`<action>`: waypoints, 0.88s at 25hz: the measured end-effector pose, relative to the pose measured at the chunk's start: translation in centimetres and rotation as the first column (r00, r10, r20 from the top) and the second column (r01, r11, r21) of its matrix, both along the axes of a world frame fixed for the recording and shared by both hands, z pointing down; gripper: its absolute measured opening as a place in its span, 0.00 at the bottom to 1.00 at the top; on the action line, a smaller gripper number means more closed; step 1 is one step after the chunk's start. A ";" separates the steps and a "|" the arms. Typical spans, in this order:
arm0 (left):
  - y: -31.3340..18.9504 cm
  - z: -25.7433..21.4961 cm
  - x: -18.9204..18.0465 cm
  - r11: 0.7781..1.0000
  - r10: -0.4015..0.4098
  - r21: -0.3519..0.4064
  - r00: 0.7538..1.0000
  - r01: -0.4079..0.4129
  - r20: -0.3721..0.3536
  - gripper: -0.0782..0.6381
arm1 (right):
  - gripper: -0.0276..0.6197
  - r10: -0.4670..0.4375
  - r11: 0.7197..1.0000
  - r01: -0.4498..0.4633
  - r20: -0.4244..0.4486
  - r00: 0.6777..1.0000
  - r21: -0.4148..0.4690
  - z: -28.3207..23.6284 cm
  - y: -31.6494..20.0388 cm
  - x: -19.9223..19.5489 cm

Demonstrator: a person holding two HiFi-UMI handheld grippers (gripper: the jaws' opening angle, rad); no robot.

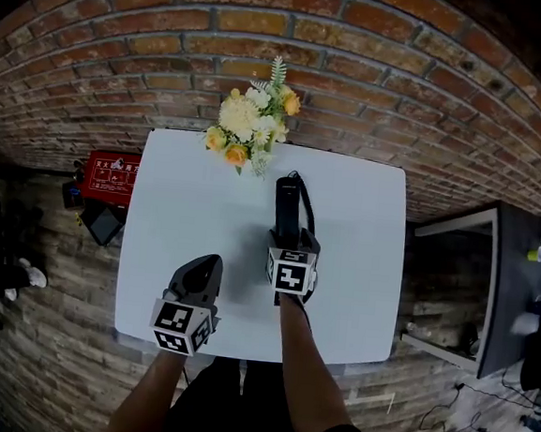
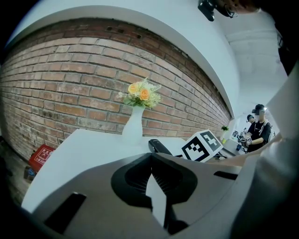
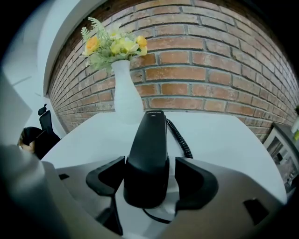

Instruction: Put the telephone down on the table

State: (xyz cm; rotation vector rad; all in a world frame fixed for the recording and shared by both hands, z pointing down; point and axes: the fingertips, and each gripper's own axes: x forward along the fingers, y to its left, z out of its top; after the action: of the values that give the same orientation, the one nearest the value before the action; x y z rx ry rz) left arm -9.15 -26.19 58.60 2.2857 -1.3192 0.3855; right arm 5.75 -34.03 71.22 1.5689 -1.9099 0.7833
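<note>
Right, right claw (image 3: 149, 173) is spread wide, jaws standing apart on either side of the telephone (image 3: 148, 144). There's a clear gap at the right pad, and the left pad sits just beside the handset with no squeeze visible. Telephone is a black handset resting on the white worktop (image 3: 224, 135), near end between the jaws, far end pointing straight ahead of the claw. Coiled cord (image 3: 180, 135) runs along its right side, ahead of the right jaw. White vase of flowers (image 3: 126, 93) stands past the handset, ahead and slightly left of the claw, in front of the brick wall (image 3: 210, 70). Left claw (image 1: 210, 264) sits left of and a bit behind the right claw, over the near part of the worktop, jaws together, nothing between them.
</note>
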 end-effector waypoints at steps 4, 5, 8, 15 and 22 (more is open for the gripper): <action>0.3 -0.8 0.4 1.000 0.007 0.011 1.000 -0.007 -0.007 0.13 | 0.54 -0.015 0.999 0.015 0.018 1.000 0.033 -1.5 0.7 0.2; 0.5 -1.0 0.5 1.000 0.008 0.015 1.000 -0.008 -0.009 0.13 | 0.54 -0.017 0.999 0.016 0.030 0.999 0.044 -2.0 1.0 0.2; 1.0 -1.5 0.6 1.000 0.016 0.025 1.000 -0.016 -0.012 0.13 | 0.54 -0.007 0.998 0.003 0.060 0.998 0.069 -3.4 2.0 0.4; 2.7 -3.2 0.5 0.998 0.042 0.054 0.999 -0.041 -0.014 0.13 | 0.31 -0.004 0.991 -0.017 0.158 0.987 0.130 -7.1 5.0 0.9; 5.3 -4.9 -0.8 0.994 0.070 0.084 0.997 -0.068 -0.019 0.13 | 0.10 -0.026 0.980 -0.016 0.206 0.978 0.199 -11.4 9.0 0.5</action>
State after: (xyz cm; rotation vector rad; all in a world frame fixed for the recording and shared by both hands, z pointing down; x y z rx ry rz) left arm -9.99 -20.85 53.69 2.4022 -1.2700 0.3329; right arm 6.24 -25.06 59.80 1.6542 -2.2011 0.8015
